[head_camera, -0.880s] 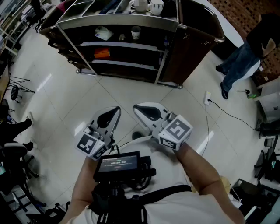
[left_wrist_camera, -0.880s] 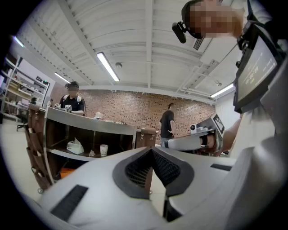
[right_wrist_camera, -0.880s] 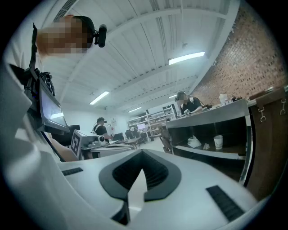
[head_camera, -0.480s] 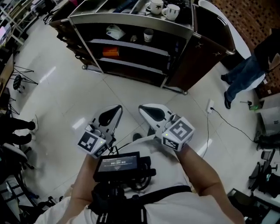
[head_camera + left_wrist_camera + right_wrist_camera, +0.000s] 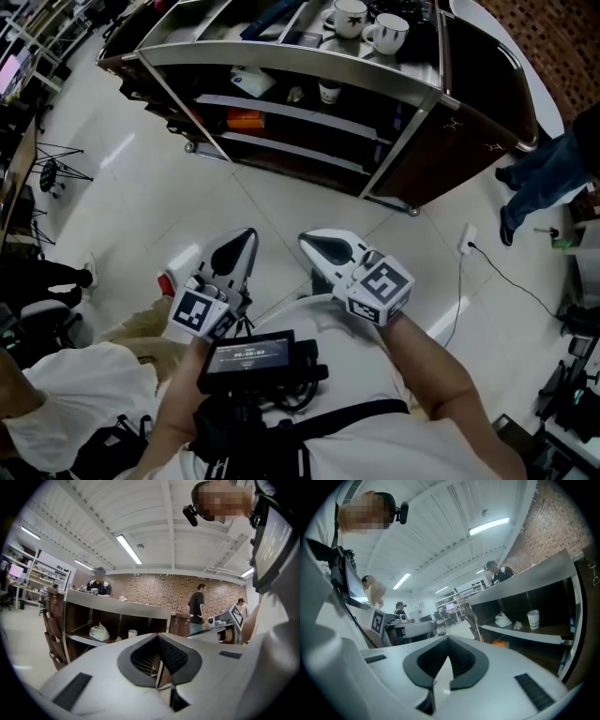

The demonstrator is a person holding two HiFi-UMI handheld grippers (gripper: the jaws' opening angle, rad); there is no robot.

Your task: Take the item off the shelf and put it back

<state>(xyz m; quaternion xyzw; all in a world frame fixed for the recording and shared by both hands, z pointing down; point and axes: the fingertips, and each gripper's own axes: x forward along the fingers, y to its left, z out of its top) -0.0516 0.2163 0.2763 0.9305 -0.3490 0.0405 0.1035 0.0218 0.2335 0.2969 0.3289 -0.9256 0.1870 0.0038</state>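
Step in hand: the approach, as I judge it. Nothing is taken yet, and both tools are well apart from the shelf.
Left tool: closed, with the jaws together and nothing between them. It is held almost level in front of the body, above the tiled floor.
Right tool: also closed and empty, just beside the left tool and pointing toward the shelf.
Shelf: a dark unit with a curved metal top and two open boards below it. Two mugs stand on the top.
Task's thing: I cannot tell which item is meant. On the upper board there is a paper cup and, to its left, a white bag. On the lower board lies an orange thing. All of them are on the shelf and none is touched.
Next move: probably to come closer to the shelf, choose one item, open the jaws of one tool and bring them around that item.
Care: the metal top hangs over the boards, so the tool should go in low and level. The paper cup looks light and may tip if it is pushed.
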